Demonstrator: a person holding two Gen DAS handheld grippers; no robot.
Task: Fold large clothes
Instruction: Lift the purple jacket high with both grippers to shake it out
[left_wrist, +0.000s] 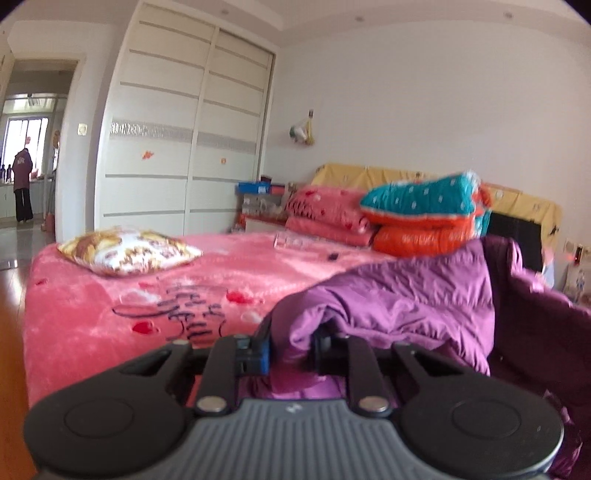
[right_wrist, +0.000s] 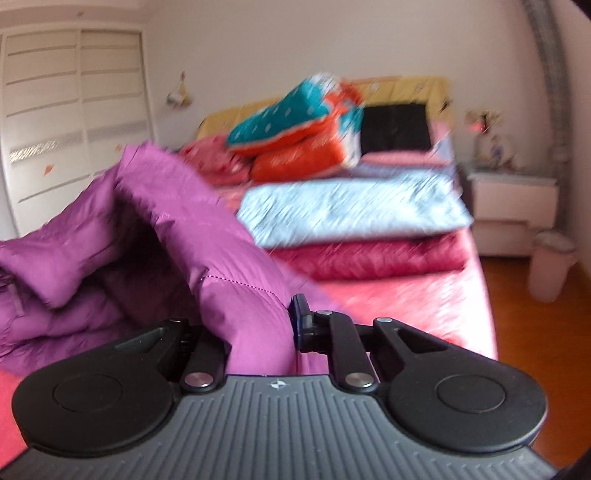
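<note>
A large purple padded jacket (left_wrist: 413, 299) lies bunched on the pink bed (left_wrist: 110, 317). In the left wrist view my left gripper (left_wrist: 291, 347) is shut on a fold of the jacket, and the cloth drapes over the right finger and hides it. In the right wrist view the jacket (right_wrist: 155, 229) rises in a lifted ridge to the left. My right gripper (right_wrist: 258, 325) is shut on its edge; the blue pad of the right finger (right_wrist: 301, 317) presses against the fabric, and the left finger is hidden by cloth.
Folded quilts, teal and orange (left_wrist: 424, 214), pink (left_wrist: 328, 218), pale blue (right_wrist: 351, 206) and dark red (right_wrist: 373, 258), are stacked at the bed's head. A patterned cushion (left_wrist: 129, 251) lies at the left. A white wardrobe (left_wrist: 184, 122), a nightstand (right_wrist: 513, 210), a bin (right_wrist: 550, 266) and a distant person (left_wrist: 22, 184) in the doorway.
</note>
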